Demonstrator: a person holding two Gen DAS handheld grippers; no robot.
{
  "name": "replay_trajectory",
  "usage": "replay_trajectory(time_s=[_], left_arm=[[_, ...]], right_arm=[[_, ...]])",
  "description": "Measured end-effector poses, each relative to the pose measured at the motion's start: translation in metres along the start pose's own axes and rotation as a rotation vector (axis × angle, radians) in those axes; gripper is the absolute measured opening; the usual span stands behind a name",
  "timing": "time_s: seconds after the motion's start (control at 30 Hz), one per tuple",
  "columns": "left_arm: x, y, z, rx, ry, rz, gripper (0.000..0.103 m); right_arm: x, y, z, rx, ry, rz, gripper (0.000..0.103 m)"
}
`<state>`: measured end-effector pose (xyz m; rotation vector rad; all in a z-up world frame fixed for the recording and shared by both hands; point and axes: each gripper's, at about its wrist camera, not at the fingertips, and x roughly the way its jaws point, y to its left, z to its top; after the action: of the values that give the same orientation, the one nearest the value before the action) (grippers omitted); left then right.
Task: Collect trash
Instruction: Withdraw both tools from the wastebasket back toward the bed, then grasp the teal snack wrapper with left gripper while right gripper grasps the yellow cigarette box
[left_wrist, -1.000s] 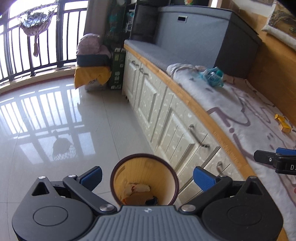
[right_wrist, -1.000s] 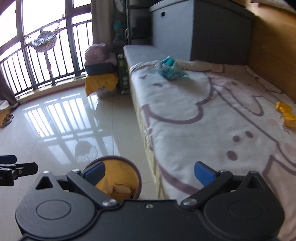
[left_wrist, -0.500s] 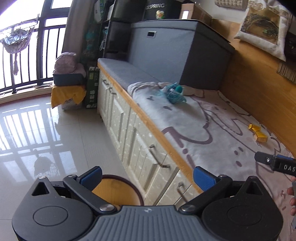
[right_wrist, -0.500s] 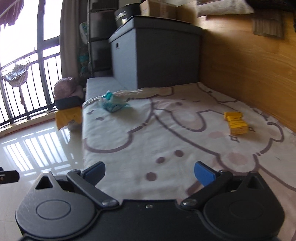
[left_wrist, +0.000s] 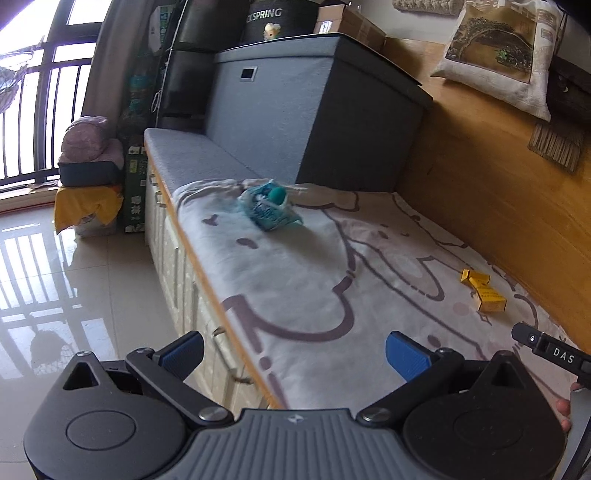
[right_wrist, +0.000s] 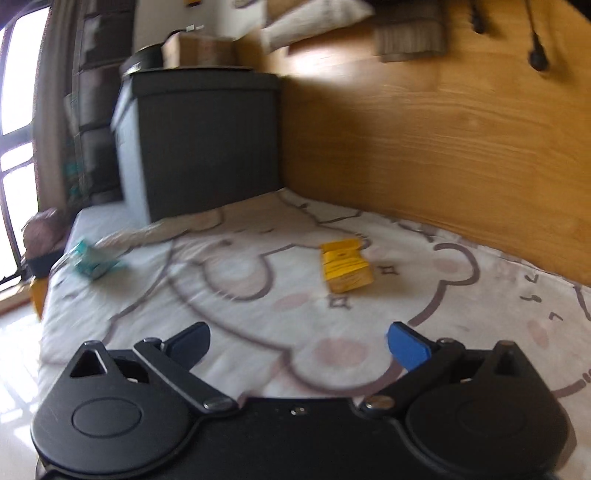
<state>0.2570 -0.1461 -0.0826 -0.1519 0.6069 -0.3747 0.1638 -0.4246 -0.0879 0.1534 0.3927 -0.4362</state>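
Note:
A crumpled teal wrapper (left_wrist: 269, 207) lies at the far end of the patterned blanket (left_wrist: 314, 280) on the window bench. A small yellow box (left_wrist: 484, 291) rests near the wooden wall. My left gripper (left_wrist: 295, 354) hovers open over the bench's front edge, empty. In the right wrist view the yellow box (right_wrist: 345, 270) lies just ahead, slightly right of centre, with the teal wrapper (right_wrist: 92, 261) far left. My right gripper (right_wrist: 297, 345) is open and empty above the blanket (right_wrist: 258, 317); one of its fingers (left_wrist: 546, 350) shows at the left view's right edge.
A tall grey storage box (left_wrist: 314, 114) stands at the bench's far end. The wooden wall (right_wrist: 443, 140) runs along the right. White cabinet doors (left_wrist: 192, 295) front the bench above a glossy tiled floor (left_wrist: 74, 288). A yellow-draped pile (left_wrist: 88, 192) sits by the balcony railing.
Both grippers have lifted and swung right, away from the wooden bin on the floor, which has left both views. The right gripper now faces the yellow box from closer.

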Motion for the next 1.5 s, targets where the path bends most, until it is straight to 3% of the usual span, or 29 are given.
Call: replay_trajectory(time_s=[0.23,0.47,0.67,0.9,1.13,1.3,1.43,1.5], left_arm=[[0.043,-0.021,0.022,0.036,-0.058,0.016,0.103],[0.091,-0.030,0.052,0.149,-0.114,0.026,0.103],[0.130,-0.037,0.086,0.256,-0.144,0.034,0.087],[0.177,-0.037,0.106,0.307,-0.073,0.104,0.074],[0.201,-0.031,0.108,0.285,-0.046,0.128,0.070],[0.210,-0.027,0.107,0.215,-0.044,0.112,0.055],[0.218,-0.021,0.104,0.140,-0.003,0.119,0.038],[0.220,-0.021,0.101,0.145,0.026,0.118,0.024]], right_arm=[[0.056,-0.030,0.007,0.204,0.004,-0.004,0.103],[0.110,-0.033,0.017,0.180,0.038,-0.045,0.103],[0.139,-0.034,0.022,0.175,0.044,-0.016,0.103],[0.157,-0.055,0.022,0.313,0.067,0.061,0.103],[0.171,-0.051,0.025,0.293,0.082,0.074,0.099],[0.180,-0.045,0.029,0.256,0.100,0.065,0.098],[0.181,-0.041,0.029,0.227,0.100,0.051,0.076],[0.180,-0.042,0.029,0.233,0.100,0.046,0.068]])
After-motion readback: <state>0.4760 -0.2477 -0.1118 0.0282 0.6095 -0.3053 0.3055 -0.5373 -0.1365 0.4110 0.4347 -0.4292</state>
